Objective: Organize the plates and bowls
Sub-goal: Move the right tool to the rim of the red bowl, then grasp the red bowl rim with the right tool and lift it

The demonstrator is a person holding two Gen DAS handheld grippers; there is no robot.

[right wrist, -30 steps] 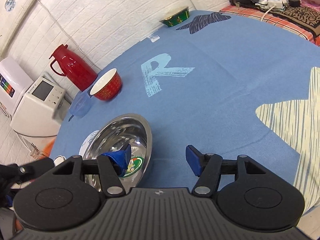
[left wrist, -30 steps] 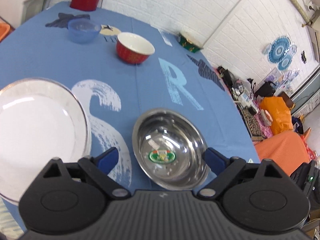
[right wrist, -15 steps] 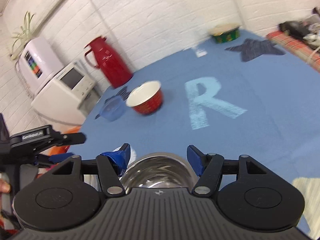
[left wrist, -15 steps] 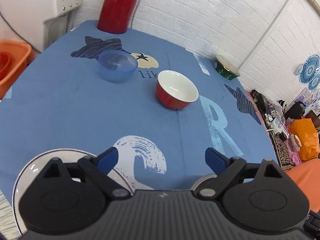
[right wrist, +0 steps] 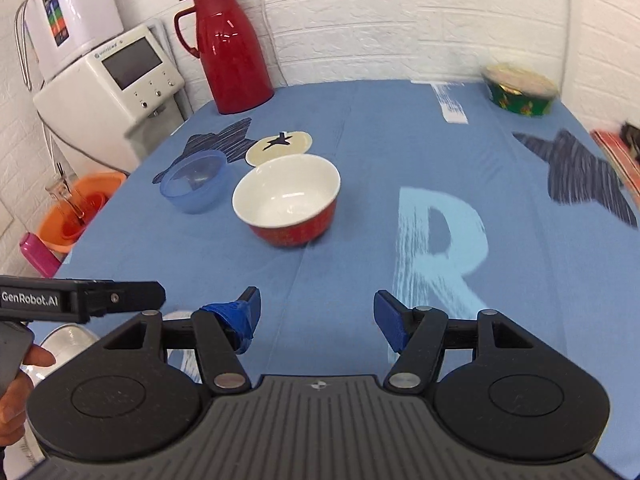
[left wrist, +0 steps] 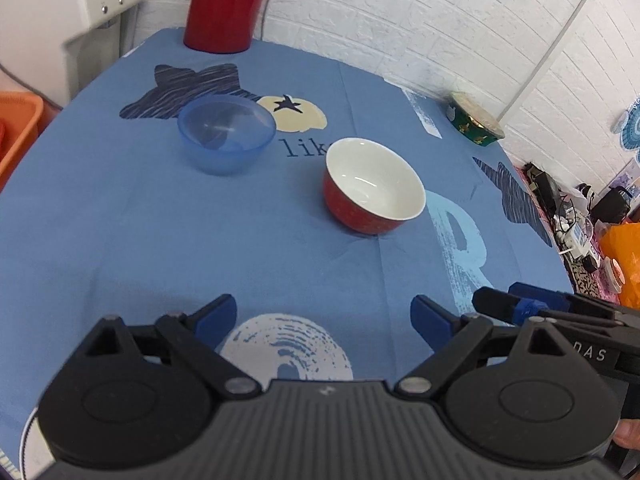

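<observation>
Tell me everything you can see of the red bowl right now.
The red bowl looks ceramic: glossy white inside, red outside with a fine speckled pattern. It is empty, upright and whole, and stands on the blue tablecloth near the middle. The blue plastic bowl sits close beside it. No gripper touches it.

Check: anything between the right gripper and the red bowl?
Nothing visible. The right gripper has open jaws, and only bare blue cloth lies between it and the red bowl. The blue bowl sits left of that line.
</observation>
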